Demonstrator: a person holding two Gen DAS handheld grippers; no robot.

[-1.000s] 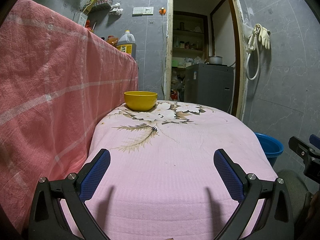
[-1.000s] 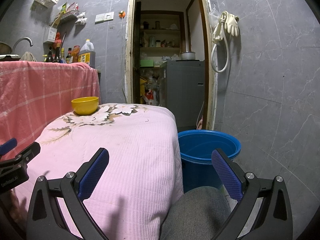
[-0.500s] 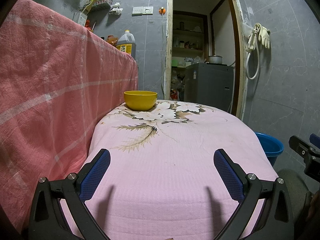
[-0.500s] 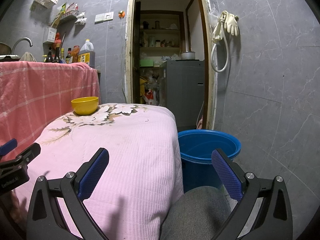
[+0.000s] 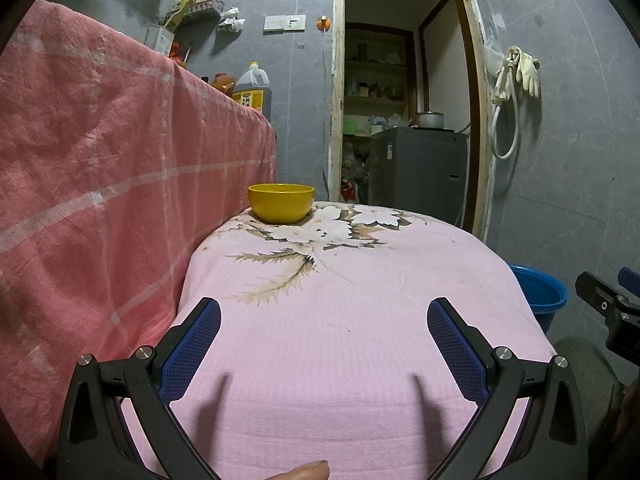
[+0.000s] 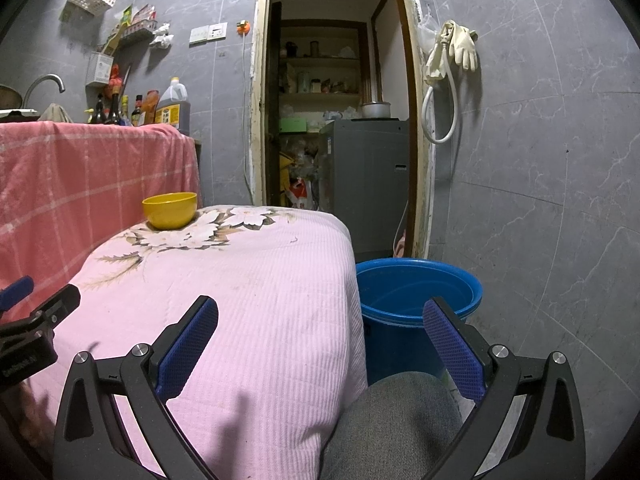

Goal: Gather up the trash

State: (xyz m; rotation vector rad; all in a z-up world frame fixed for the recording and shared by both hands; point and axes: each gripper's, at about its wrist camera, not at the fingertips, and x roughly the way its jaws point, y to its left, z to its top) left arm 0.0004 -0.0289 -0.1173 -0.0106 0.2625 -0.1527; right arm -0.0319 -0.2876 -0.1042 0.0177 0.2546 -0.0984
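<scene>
While both pairs of tongs hang low over the near edge of the bench (image 5: 340, 320), nothing is held: the left tongs (image 5: 324, 334) stand spread wide over bare pink floral cloth, and the right tongs (image 6: 320, 336) stand equally spread, straddling the bench's right corner and the blue bucket (image 6: 416, 292) on the floor just beside it; the bucket looks empty as far as its inside shows. No trash can be seen anywhere on the cloth; the only thing on the bench is a yellow bowl (image 5: 281, 202) at the far edge, close to the pink checked cloth (image 5: 100, 180) draped over the higher counter, and its contents are hidden by the rim. If the trash lies in that bowl, the reach is long and low, and the main hazard is dragging a finger across the soft cloth, which could bunch it and tip or slide the bowl. The person's knee (image 6: 396, 420) sits between the right tongs and the bucket; a drop aimed from here could strike it or the rim and miss. The two tools also sit near each other, so a crossing move risks a knock.
</scene>
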